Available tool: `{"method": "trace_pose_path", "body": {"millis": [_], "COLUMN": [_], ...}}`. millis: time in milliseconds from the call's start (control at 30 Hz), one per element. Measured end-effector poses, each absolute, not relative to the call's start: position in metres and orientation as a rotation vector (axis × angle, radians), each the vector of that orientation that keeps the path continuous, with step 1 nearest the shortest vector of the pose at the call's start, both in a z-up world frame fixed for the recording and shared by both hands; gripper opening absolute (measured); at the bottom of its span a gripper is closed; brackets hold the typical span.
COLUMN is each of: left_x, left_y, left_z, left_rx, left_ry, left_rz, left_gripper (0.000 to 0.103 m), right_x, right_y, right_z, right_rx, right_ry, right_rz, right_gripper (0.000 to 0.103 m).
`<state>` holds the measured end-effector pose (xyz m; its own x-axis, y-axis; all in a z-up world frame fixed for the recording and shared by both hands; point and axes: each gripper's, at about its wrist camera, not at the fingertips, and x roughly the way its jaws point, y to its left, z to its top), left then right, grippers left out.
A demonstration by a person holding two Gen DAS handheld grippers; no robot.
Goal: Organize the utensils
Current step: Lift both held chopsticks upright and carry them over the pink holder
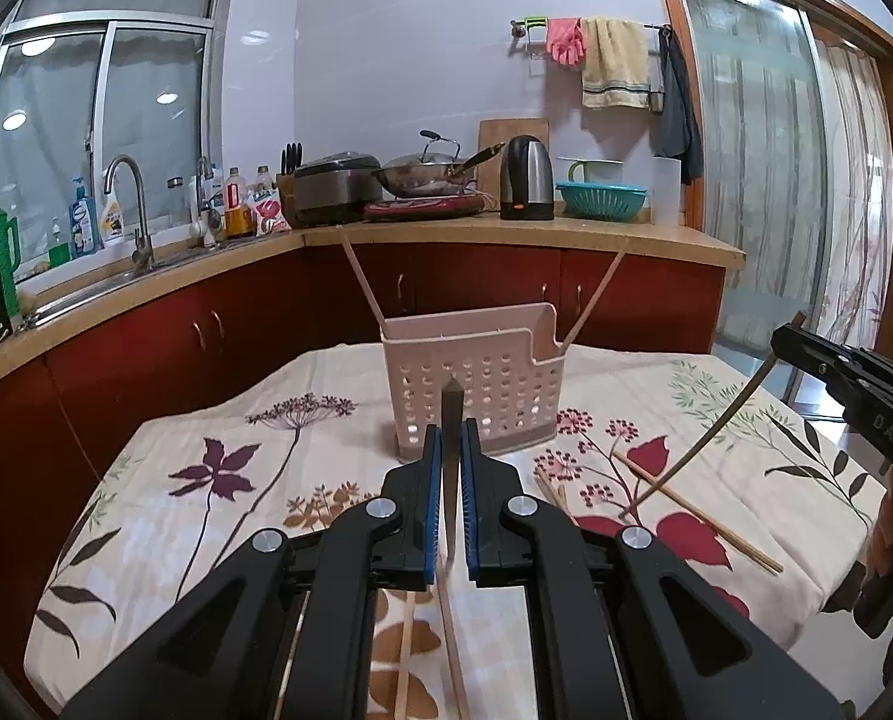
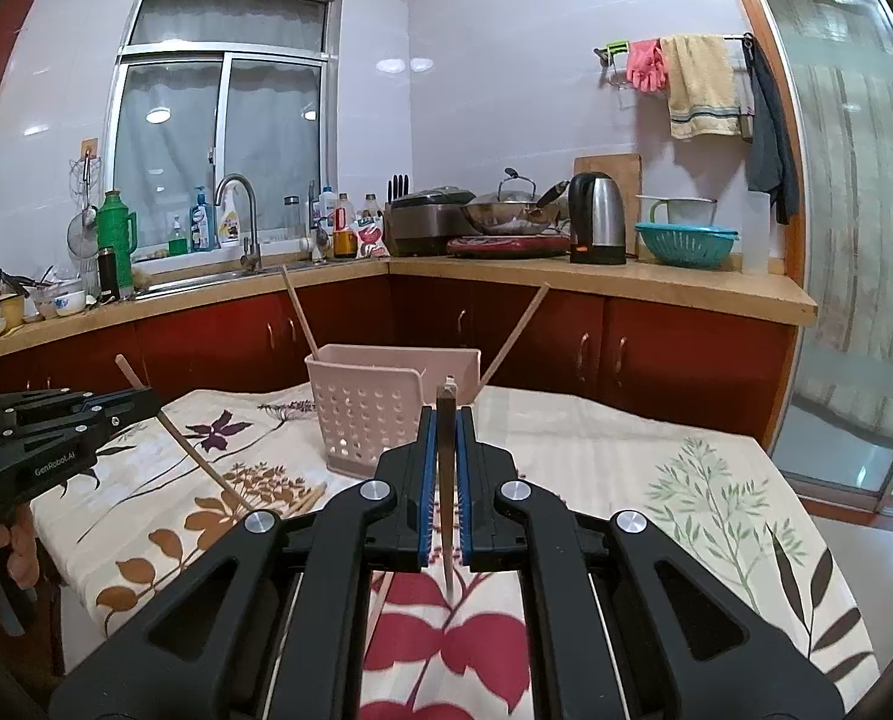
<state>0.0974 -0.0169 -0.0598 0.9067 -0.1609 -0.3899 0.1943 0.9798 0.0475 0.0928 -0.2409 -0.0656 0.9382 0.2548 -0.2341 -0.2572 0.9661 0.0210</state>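
- The tabletop [image 1: 254, 516], covered by a cream cloth printed with red, purple and brown leaves and flowers, fills the lower part of both wrist views.
- A pale pink perforated plastic utensil basket [image 1: 476, 384] stands upright on the cloth straight ahead of me, toward the far edge.
- Two light wooden chopsticks lean out of that basket: one [image 1: 362, 282] tilts to the left from its left end, the other [image 1: 596, 294] tilts to the right from its right end.
- My left gripper [image 1: 451, 438], black with blue pads, is clenched on a thin wooden chopstick [image 1: 451, 402] that runs up between the pads, its tip showing in front of the basket wall.
- My right gripper [image 2: 445, 426] is likewise clamped on a slim wooden chopstick [image 2: 446, 396], whose end pokes out just above the fingertips, beside the basket's right end.
- In the left wrist view that right-hand chopstick slants down so its lower end meets the cloth near a loose chopstick [image 1: 698, 510] lying flat on the right.
- More loose chopsticks [image 1: 551, 495] lie on the cloth just right of my left gripper.
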Motion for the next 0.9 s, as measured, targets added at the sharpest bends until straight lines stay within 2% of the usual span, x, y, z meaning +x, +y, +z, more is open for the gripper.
{"method": "trace_pose_path", "body": {"millis": [400,900], "left_x": [0.123,0.17], "left_y": [-0.007,-0.006], "left_z": [-0.033,0.048], "left_rx": [0.037,0.062], "left_ry": [0.354,0.159], "left_rz": [-0.221,-0.249], "left_gripper": [0.007,0.007], "right_x": [0.117,0.171], "right_y": [-0.241,-0.239], "right_z": [-0.044,0.029], "right_rx": [0.014,0.041], "right_ry": [0.197,0.026], "right_rz": [0.285,0.333], "right_gripper": [0.007,0.007]}}
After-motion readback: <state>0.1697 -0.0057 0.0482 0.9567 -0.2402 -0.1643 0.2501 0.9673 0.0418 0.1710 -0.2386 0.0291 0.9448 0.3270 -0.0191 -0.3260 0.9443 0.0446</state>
